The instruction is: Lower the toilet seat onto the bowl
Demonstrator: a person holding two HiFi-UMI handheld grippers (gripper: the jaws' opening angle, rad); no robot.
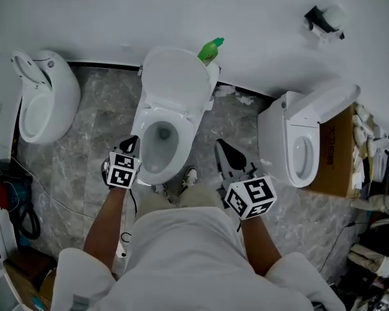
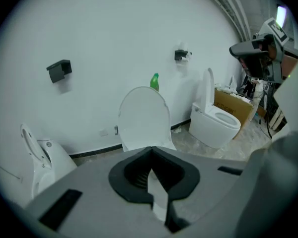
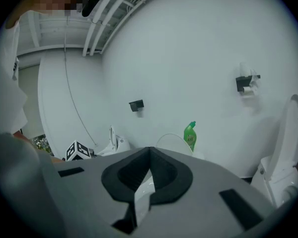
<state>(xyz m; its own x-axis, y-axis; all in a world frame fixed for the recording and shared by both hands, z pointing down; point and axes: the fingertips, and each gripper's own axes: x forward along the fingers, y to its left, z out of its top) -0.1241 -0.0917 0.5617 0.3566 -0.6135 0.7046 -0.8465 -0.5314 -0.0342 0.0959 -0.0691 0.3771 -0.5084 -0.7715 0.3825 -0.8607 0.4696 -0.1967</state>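
step: we are approaching
seat: toilet seat (image 1: pixel 175 83) is standing upright behind bowl (image 1: pixel 141 131)
grippers: left gripper (image 1: pixel 131 144), right gripper (image 1: pixel 222 149) are hovering pressed together, empty
next: we are judging a forward push on its top edge

Soft, even light fills the room around me, and the white wall (image 1: pixel 259 18) reads bright and flat with no hard glare. Shadows are faint. One sits just under the black bracket (image 2: pixel 59 71) and another under the paper holder (image 3: pixel 247 83), so the light comes from above. The grey marble floor (image 1: pixel 97 102) is duller and shows no shine. Both gripper views are fisheye: the corners are black and the ceiling pipes (image 3: pixel 114 9) bow toward the edge. My left gripper (image 2: pixel 150 152) and right gripper (image 3: pixel 149 151) sit close to the lens, soft and underlit. The head view is sharp at centre and dims toward its near corners.
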